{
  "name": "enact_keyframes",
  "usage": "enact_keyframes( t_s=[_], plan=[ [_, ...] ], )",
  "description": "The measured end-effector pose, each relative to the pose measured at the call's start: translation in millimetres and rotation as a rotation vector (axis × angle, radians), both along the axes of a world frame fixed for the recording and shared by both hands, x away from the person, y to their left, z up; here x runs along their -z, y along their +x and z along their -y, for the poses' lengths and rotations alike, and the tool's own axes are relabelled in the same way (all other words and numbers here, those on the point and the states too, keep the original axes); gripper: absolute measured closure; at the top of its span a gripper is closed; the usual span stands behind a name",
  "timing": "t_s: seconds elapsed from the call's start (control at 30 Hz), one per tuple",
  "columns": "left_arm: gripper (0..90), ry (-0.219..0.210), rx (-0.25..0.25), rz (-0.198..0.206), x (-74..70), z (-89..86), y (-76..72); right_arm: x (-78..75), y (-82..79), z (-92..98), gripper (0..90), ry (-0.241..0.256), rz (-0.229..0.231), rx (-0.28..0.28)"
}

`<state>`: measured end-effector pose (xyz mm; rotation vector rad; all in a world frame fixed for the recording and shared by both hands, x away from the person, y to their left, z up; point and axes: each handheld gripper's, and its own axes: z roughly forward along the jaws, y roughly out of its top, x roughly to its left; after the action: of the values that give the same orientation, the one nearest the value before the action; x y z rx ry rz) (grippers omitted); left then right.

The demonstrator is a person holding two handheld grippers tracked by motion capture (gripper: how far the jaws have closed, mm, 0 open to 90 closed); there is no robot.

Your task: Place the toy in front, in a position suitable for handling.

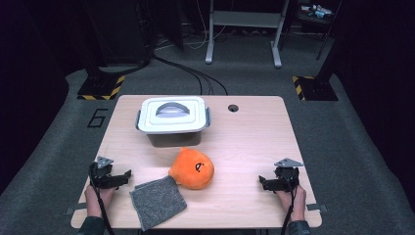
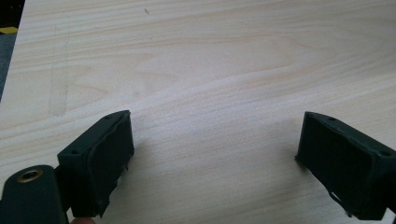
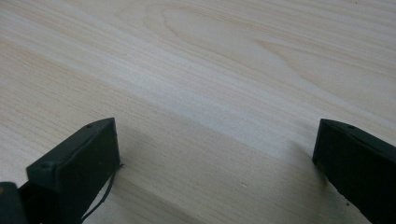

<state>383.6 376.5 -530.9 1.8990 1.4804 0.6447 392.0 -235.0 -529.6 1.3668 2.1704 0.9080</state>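
Left gripper (image 1: 128,174) resting at table's (image 1: 254,142) 7 o'clock, right gripper (image 1: 261,182) at 5; both jaws standing wide apart, gripping nothing, bare wood between. Grey cloth (image 1: 158,201) lying at 6, touching orange plush (image 1: 193,169) near centre. Lidded white box (image 1: 172,120) sitting toward 11

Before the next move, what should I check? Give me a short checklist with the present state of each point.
1. Left hand-held gripper open, nothing between the jaws: ok.
2. Right hand-held gripper open, nothing between the jaws: ok.
3. Orange plush free to grasp, no gripper touching it: ok.
4. Grey cloth flat on the table, its corner at the plush; overlap: cannot tell.
5. Box lid on: ok; latched: cannot tell.
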Motion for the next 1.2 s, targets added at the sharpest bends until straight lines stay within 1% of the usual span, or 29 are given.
enact_keyframes(
  t_s=[0.07, 0.73, 0.77, 0.8, 0.87, 0.9, 0.93, 1.0, 1.03, 1.1, 1.13, 1.17, 1.2],
  plan=[
    [10.4, 0.0, 0.0, 0.0, 0.0, 0.0, 0.0, 0.1, 0.0, -0.8, 0.0, 0.007, 0.001, 0.009],
    [10.4, 0.001, 0.0, 0.0, -0.1, 0.1, 0.1, 0.1, -0.1, -0.7, 0.5, 0.01, 0.003, 0.013],
    [10.4, -0.005, -0.007, 0.012, 0.6, 1.3, 0.5, 0.0, -0.1, -0.7, 0.5, 0.01, 0.002, 0.013],
    [10.4, -0.005, -0.007, 0.012, 0.6, 1.3, 0.5, 0.0, -0.1, -0.7, 0.5, 0.01, 0.002, 0.013],
    [10.4, -0.001, 0.014, 0.003, -0.2, 2.7, 1.9, 0.0, -0.1, -0.7, 0.5, 0.01, 0.002, 0.012],
    [10.4, -0.001, 0.014, 0.003, -0.2, 2.7, 1.9, 0.0, -0.1, -0.7, 0.5, 0.01, 0.002, 0.012],
    [10.4, -0.01, 0.02, 0.006, -0.2, 3.7, 3.1, 0.0, 0.0, -0.7, 0.5, 0.01, 0.002, 0.012],
    [10.4, -0.019, 0.034, -0.007, -3.0, 5.3, 5.2, 0.0, -0.1, -0.7, 0.5, 0.01, 0.002, 0.012],
    [10.5, -0.017, 0.036, -0.002, -5.0, 6.6, 6.3, 0.0, -0.1, -0.7, 0.5, 0.01, 0.002, 0.012],
    [10.5, -0.026, 0.047, 0.009, -10.6, 9.0, 9.2, 0.0, -0.1, -0.7, 0.5, 0.01, 0.002, 0.013],
    [10.5, -0.029, 0.061, 0.012, -17.2, 10.9, 11.9, 0.0, -0.1, -0.7, 0.5, 0.01, 0.002, 0.013],
    [10.5, -0.029, 0.061, 0.012, -17.2, 10.9, 11.9, 0.0, -0.1, -0.7, 0.5, 0.01, 0.002, 0.013],
    [10.5, -0.025, 0.064, 0.022, -21.8, 12.7, 14.2, 0.0, -0.1, -0.7, 0.5, 0.01, 0.002, 0.012]
  ],
)
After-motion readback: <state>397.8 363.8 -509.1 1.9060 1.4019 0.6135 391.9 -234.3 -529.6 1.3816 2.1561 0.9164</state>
